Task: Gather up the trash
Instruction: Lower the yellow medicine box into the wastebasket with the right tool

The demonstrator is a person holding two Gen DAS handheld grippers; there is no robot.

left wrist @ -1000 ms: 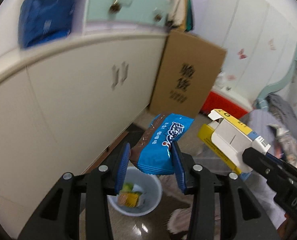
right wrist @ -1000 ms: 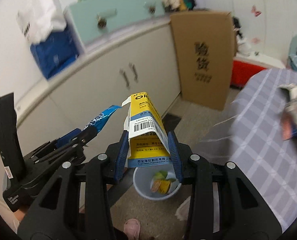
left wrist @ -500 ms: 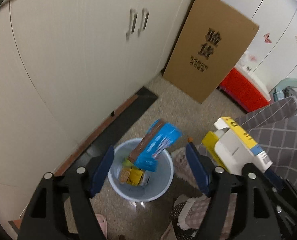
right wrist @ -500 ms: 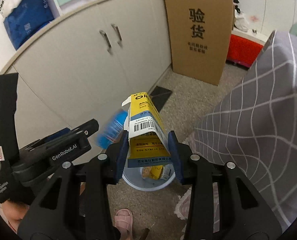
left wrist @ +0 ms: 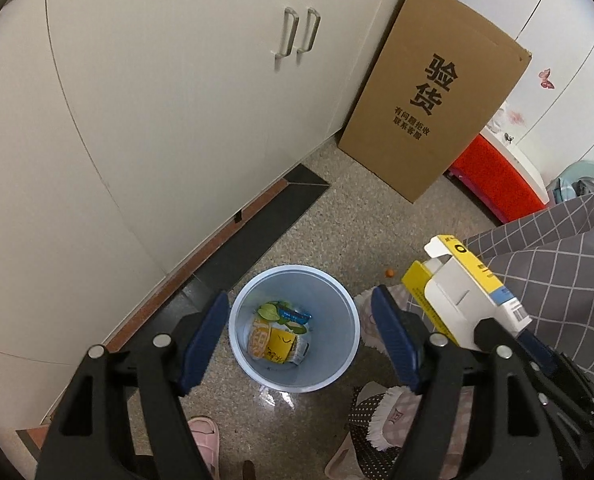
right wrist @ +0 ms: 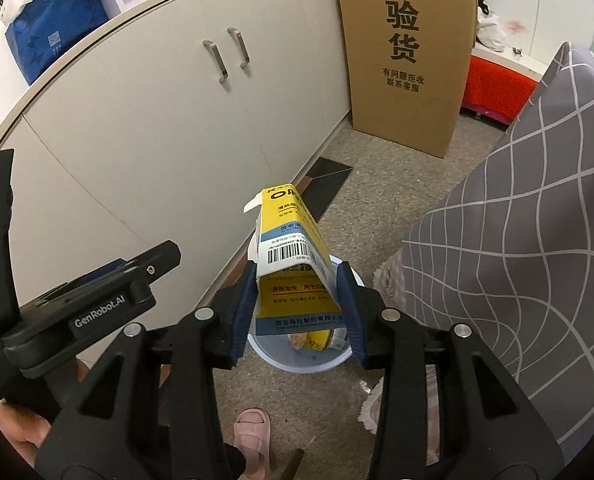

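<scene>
Gone from my left gripper is the blue snack wrapper; it now lies in the pale bin on the floor, and the jaws stand wide apart right above the rim. My right gripper clamps the yellow-and-white medicine carton upright over the bin, I judge so it falls straight in. Its barcode faces me, the Chinese print too small to read. "GenRobot.AI" marks the left gripper; the leaning cardboard box reads 验货.

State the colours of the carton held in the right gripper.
The carton is yellow, white and light blue, with a black barcode; the right wrist view shows it best.
</scene>
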